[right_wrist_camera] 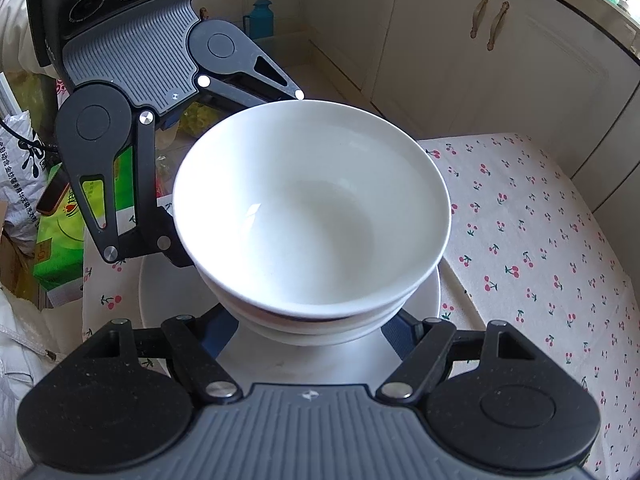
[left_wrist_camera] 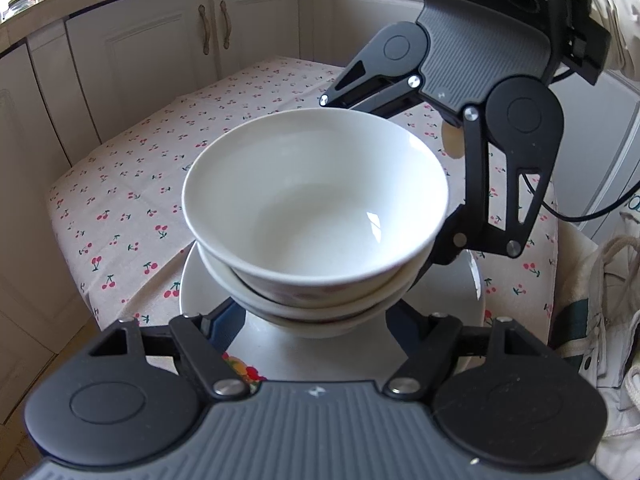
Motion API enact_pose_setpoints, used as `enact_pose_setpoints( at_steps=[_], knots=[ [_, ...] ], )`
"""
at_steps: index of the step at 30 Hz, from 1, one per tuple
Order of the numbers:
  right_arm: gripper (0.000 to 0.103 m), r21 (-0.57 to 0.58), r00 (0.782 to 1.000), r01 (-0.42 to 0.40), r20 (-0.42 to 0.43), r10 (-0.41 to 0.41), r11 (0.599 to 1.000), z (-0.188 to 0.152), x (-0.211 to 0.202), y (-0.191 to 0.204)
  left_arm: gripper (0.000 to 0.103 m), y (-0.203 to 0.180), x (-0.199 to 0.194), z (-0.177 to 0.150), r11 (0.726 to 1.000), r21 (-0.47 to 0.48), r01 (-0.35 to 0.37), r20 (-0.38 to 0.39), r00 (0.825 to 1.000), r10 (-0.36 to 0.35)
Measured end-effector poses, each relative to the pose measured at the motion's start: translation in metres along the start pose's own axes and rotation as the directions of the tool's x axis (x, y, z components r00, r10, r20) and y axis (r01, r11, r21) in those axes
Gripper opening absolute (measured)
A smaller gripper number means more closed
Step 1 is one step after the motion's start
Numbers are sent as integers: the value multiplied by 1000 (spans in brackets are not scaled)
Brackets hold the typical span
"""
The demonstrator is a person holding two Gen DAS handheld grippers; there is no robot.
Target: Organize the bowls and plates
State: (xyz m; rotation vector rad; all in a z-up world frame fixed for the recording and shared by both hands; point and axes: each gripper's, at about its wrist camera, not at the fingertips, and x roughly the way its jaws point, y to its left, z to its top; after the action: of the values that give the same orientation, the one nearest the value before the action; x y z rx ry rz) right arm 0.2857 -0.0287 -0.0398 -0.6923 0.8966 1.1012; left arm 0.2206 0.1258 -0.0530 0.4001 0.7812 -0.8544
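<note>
Three white bowls (left_wrist_camera: pixel 316 200) (right_wrist_camera: pixel 312 208) are nested in a stack over a white plate (left_wrist_camera: pixel 192 280) (right_wrist_camera: pixel 424 296) on the cherry-print tablecloth. My left gripper (left_wrist_camera: pixel 316 314) reaches in under the stack. Its blue-padded fingers (left_wrist_camera: pixel 224 320) press the lowest bowl from both sides, with the tips hidden under the rims. My right gripper (right_wrist_camera: pixel 312 324) comes in from the opposite side and clamps the same stack low down. One of its fingers (left_wrist_camera: pixel 444 248) lies against the bowl wall. I cannot tell whether the stack rests on the plate or hangs just above it.
The tablecloth (left_wrist_camera: pixel 132 200) (right_wrist_camera: pixel 540 240) covers a small table with its edges close by. Cream cabinets (left_wrist_camera: pixel 160 60) stand behind it. A green box (right_wrist_camera: pixel 60 248) and bags lie past the table's edge, and a teal jug (right_wrist_camera: pixel 262 18) stands on the floor. A pale sleeve (left_wrist_camera: pixel 608 320) is beside the table.
</note>
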Motion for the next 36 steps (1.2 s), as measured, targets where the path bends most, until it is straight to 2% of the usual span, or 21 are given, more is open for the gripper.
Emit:
enact_pose_setpoints(
  at_steps=[4, 5, 6, 8, 11, 14, 20, 21, 23, 26, 29, 31, 36],
  knots=[
    [82, 15, 1000, 1, 0, -1, 1000, 0, 0, -1, 77, 1, 1, -1, 1000, 0, -1, 6, 1000, 1],
    [86, 21, 1000, 1, 0, -1, 1000, -1, 0, -2, 80, 0, 1, -1, 1000, 4, -5, 7, 1000, 5],
    [95, 30, 1000, 2, 7, -3, 1000, -1, 0, -2, 86, -1, -1, -1, 1000, 10, -8, 15, 1000, 8],
    [101, 49, 1000, 6, 23, -8, 999, -1, -2, -4, 88, -4, -4, 0, 999, 19, -30, 28, 999, 29],
    [101, 70, 999, 16, 30, -18, 997, -2, -4, -5, 94, -8, -8, 0, 998, 27, -62, 32, 998, 62],
    [102, 87, 999, 23, 34, -26, 996, -4, -7, -2, 95, -14, -11, -2, 997, 15, -74, 29, 997, 73],
    [102, 135, 993, 95, 50, -102, 986, -13, -27, 13, 98, -43, -25, -7, 993, 7, -115, 41, 993, 115],
    [102, 145, 991, 116, 47, -124, 983, -15, -32, 17, 101, -50, -28, -7, 992, 7, -127, 41, 991, 127],
    [102, 162, 985, 154, 58, -165, 975, -21, -42, 25, 101, -64, -36, -9, 985, 11, -173, 72, 983, 172],
    [103, 218, 971, 218, 48, -234, 951, -31, -56, 35, 102, -84, -46, -10, 962, -19, -273, 125, 954, 274],
    [103, 310, 944, 309, 16, -330, 899, -45, -68, 44, 102, -97, -56, -9, 930, -121, -348, 159, 918, 364],
    [103, 369, 931, 337, 6, -365, 866, -57, -77, 50, 102, -106, -63, -8, 895, -203, -397, 173, 885, 432],
    [103, 515, 895, 393, -22, -446, 762, -77, -94, 64, 102, -130, -72, -1, 814, -342, -469, 176, 819, 546]
  ],
)
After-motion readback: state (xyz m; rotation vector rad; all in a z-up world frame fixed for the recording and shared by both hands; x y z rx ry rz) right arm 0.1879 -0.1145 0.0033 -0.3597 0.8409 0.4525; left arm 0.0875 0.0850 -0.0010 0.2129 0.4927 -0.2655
